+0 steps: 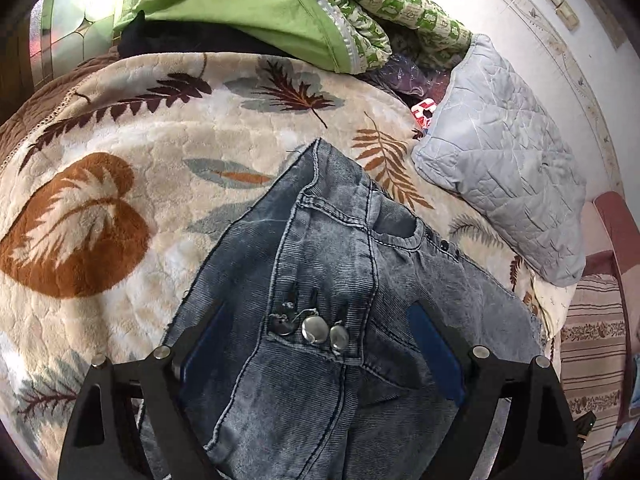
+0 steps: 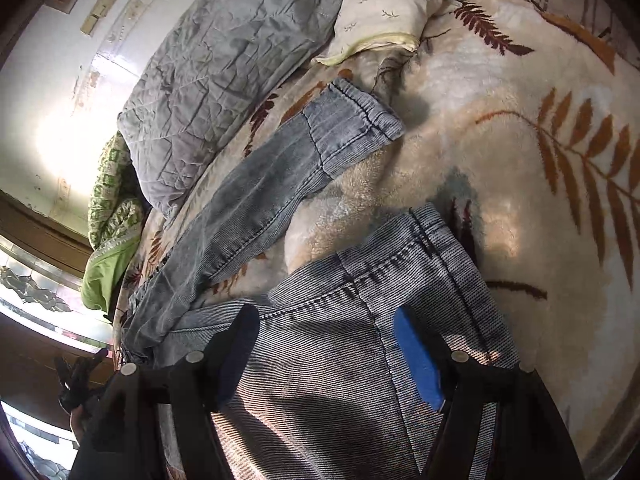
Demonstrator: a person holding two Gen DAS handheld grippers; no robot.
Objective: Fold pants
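Bed w/ leaf-print blanket (image 1: pixel 120 152); grey pillow (image 1: pixel 508 160) beside jeans (image 1: pixel 320 264). Left hand-held gripper (image 1: pixel 320 340) agape over waistband; right hand-held gripper (image 2: pixel 324 344) agape over leg, pads not pressing.

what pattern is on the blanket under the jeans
Cream plush blanket with brown, rust and grey-blue leaves and ferns, clearest in the left wrist view.

The pants (image 1: pixel 320 264) are faded grey-blue denim with silver buttons (image 1: pixel 316 330). The blanket (image 1: pixel 132 152) is cream, patterned with rust, maroon and grey leaves. At 2 o'clock lies a pale grey-blue quilted pillow (image 1: pixel 504 160); at 12, plain green bedding (image 1: pixel 240 4) beside a green-and-cream print (image 1: pixel 384 4).
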